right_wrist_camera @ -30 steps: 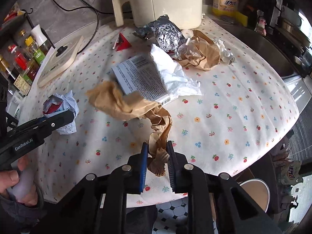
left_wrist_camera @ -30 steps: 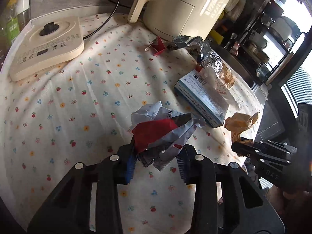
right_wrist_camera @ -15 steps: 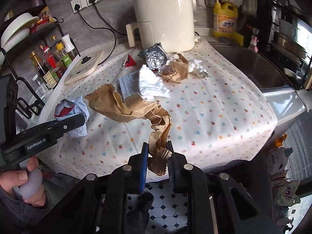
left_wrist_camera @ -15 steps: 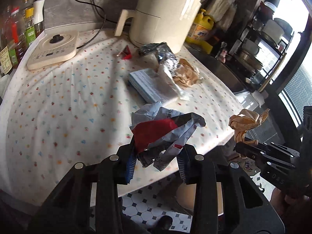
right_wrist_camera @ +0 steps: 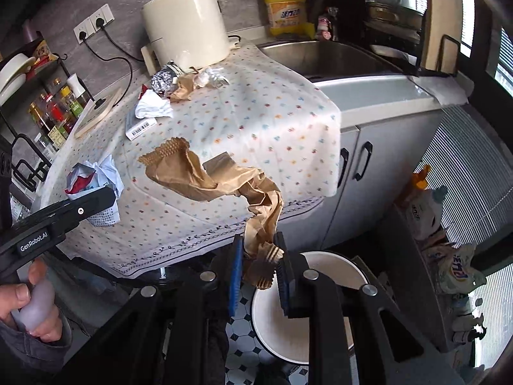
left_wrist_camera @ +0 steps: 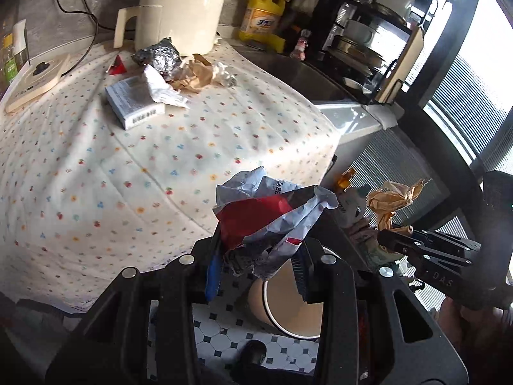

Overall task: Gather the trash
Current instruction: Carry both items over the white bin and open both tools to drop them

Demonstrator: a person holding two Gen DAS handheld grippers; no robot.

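My left gripper [left_wrist_camera: 256, 266] is shut on a crumpled red and grey wrapper [left_wrist_camera: 272, 215] and holds it off the table edge, above a round tan waste bin [left_wrist_camera: 288, 304] on the tiled floor. My right gripper [right_wrist_camera: 259, 269] is shut on a long crumpled brown paper bag [right_wrist_camera: 218, 179], held over the same bin [right_wrist_camera: 320, 292]. The right gripper with the brown paper also shows in the left wrist view [left_wrist_camera: 391, 199]. The left gripper with the wrapper also shows in the right wrist view [right_wrist_camera: 93, 179].
On the dotted tablecloth [left_wrist_camera: 224, 118] lie a flat white box [left_wrist_camera: 131, 102], white tissue [left_wrist_camera: 163, 89], a foil ball [left_wrist_camera: 160, 57], brown paper [left_wrist_camera: 195, 73] and a small red piece [left_wrist_camera: 117, 65]. A cream appliance [right_wrist_camera: 186, 25], a sink [right_wrist_camera: 320, 57] and cabinet doors [right_wrist_camera: 362, 173] are nearby.
Both grippers have pulled back from the table and swung right and down, carrying their trash off the table edge to above the floor bin, which has come into fuller view.
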